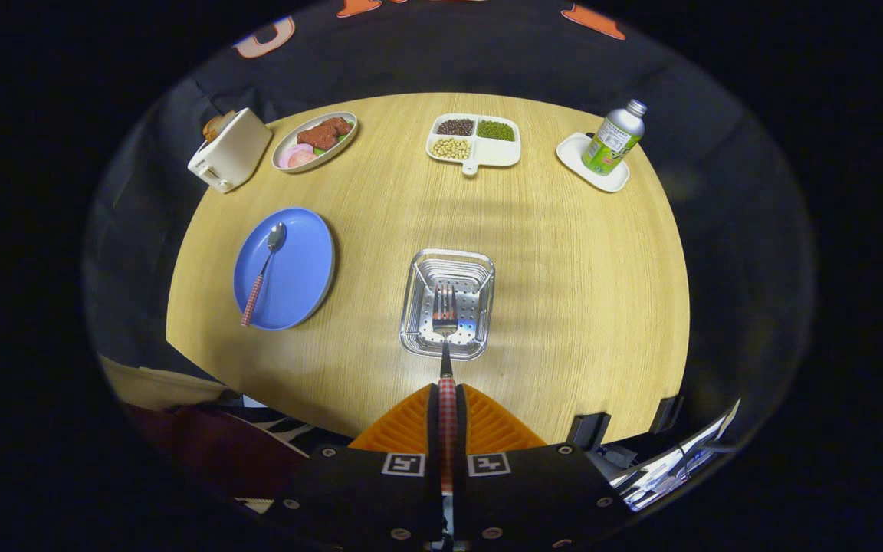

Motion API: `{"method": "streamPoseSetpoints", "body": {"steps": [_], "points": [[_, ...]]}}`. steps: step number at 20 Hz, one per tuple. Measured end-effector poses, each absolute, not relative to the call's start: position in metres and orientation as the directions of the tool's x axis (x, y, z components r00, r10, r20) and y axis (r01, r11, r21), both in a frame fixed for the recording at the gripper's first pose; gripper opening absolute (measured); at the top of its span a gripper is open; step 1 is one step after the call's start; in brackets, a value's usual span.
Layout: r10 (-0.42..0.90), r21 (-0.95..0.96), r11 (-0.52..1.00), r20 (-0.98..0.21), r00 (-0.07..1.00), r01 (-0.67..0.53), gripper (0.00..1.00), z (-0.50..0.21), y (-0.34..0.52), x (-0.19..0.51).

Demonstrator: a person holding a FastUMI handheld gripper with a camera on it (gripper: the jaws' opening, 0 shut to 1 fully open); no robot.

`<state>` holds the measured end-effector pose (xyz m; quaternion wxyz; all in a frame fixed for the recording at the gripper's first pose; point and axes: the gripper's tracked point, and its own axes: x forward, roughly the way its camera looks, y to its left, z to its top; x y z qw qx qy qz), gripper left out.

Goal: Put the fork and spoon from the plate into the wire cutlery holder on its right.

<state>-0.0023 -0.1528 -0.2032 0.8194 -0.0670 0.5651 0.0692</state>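
hand-held gripper (448, 414) clamps fork (445, 310) (handle end hidden) | above holder (448, 303)

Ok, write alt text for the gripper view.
The gripper is shut on a fork, holding its tines over the metal cutlery holder on a round wooden table. A spoon lies on the blue plate beside the holder.
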Motion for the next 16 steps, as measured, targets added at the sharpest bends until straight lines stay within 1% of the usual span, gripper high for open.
{"method": "streamPoseSetpoints", "body": {"steps": [5,9,12,14,16], "points": [[0.034,-0.015,0.984,-0.963,0.267,-0.179,0.06,-0.212,-0.145,0.014],[-0.021,-0.066,0.978,-0.975,0.223,-0.199,0.06,-0.227,-0.15,0.028],[-0.032,-0.066,0.981,-0.982,0.184,-0.18,0.06,-0.237,-0.146,0.034],[-0.036,-0.069,0.983,-0.981,0.189,-0.171,0.06,-0.241,-0.146,0.041],[-0.018,-0.052,0.987,-0.976,0.219,-0.149,0.09,-0.241,-0.143,0.049]]}}
